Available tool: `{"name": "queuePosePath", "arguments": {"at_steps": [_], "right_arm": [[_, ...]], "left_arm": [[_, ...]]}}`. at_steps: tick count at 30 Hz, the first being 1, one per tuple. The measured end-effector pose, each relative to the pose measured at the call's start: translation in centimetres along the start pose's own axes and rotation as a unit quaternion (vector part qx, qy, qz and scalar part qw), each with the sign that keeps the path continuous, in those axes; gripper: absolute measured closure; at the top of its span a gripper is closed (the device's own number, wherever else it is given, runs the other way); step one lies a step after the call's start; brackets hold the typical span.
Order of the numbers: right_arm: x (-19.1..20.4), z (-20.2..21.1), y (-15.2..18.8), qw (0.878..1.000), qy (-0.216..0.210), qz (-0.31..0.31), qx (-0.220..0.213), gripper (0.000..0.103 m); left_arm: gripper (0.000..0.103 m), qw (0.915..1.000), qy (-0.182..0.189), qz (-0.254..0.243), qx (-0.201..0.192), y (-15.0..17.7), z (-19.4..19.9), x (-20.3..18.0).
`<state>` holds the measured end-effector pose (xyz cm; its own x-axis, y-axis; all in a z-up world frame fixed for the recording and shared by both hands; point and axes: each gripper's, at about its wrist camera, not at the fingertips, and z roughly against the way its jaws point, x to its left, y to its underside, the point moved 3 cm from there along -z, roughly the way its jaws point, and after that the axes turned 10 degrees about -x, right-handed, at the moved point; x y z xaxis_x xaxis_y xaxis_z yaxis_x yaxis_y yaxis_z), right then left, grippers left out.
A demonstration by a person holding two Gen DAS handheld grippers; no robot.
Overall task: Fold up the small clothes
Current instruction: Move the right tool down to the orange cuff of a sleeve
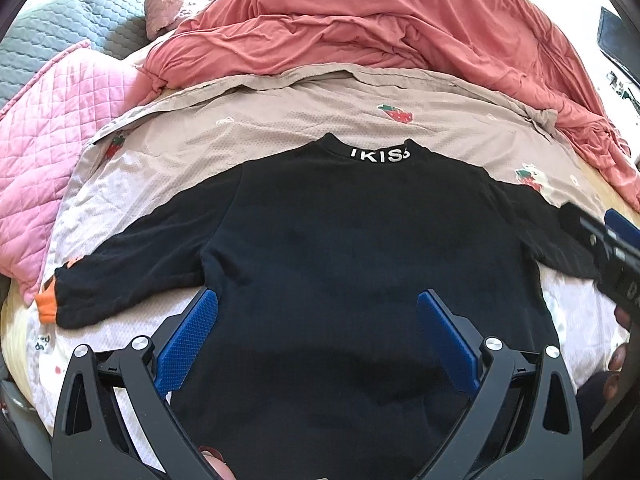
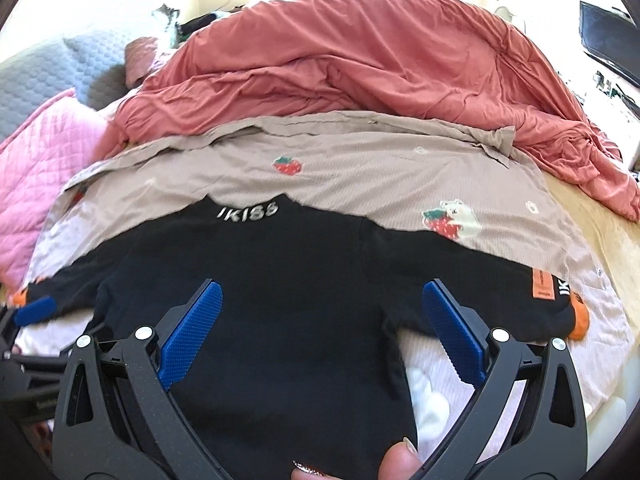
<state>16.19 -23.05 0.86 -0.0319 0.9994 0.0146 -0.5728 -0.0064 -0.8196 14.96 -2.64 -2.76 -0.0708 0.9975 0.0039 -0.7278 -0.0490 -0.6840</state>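
black fleecy top (image 1: 340, 248) lies flat and spread on the bed, sleeves out to both sides, white letters "ikiss" (image 2: 247, 211) stitched across its raised collar. on one sleeve there's an orange patch (image 2: 543, 283) with small dark print too fine to read, and orange cuffs (image 2: 580, 316) peek out at the sleeve ends. under the top is a beige waffle-textured blanket (image 1: 280, 120) dotted with strawberry (image 2: 287, 165) pictures and a little white bear (image 2: 464, 220). behind that, a rumpled coral duvet (image 1: 380, 28), a pink quilted cover (image 1: 52, 140) stitched in diamonds, and a grey quilted pillow (image 1: 44, 32).

left gripper (image 1: 317, 308) hovers over the lower body of the top, blue ribbed pads (image 1: 188, 340) wide apart, nothing between them. right gripper (image 2: 322, 300) sits the same way, spread wide over the top's hem side, empty. fingertips (image 2: 400, 460) of the person's hand show at the bottom edge.
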Motion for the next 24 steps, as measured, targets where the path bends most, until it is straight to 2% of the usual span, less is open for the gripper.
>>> {"name": "queuePosePath", "arguments": {"at_steps": [5,10,16,19,24], "right_arm": [[-1.6,-3.4,-0.8,0.999,0.034,-0.017,0.003,0.008],[-4.6,-5.6,0.0,0.998,0.052,-0.044,0.015,0.008],[-11.6,-7.2,1.6,0.990,0.122,-0.060,0.033,0.008],[-16.4,-7.2,2.3,0.981,0.162,-0.099,0.033,0.008],[-21.8,-7.0,3.5,0.967,0.209,-0.142,0.037,0.008]], "left_arm": [[0.004,1.0000,-0.005,0.007,0.003,-1.0,-2.3,-0.7],[0.004,0.9997,-0.001,0.017,0.016,-0.8,-4.5,-1.8],[0.004,0.9993,0.004,0.013,0.035,-0.1,-7.0,-3.0],[0.004,0.9989,0.010,0.015,0.043,0.3,-8.0,-3.4],[0.004,0.9985,0.011,0.009,0.052,0.9,-9.4,-4.3]]}}
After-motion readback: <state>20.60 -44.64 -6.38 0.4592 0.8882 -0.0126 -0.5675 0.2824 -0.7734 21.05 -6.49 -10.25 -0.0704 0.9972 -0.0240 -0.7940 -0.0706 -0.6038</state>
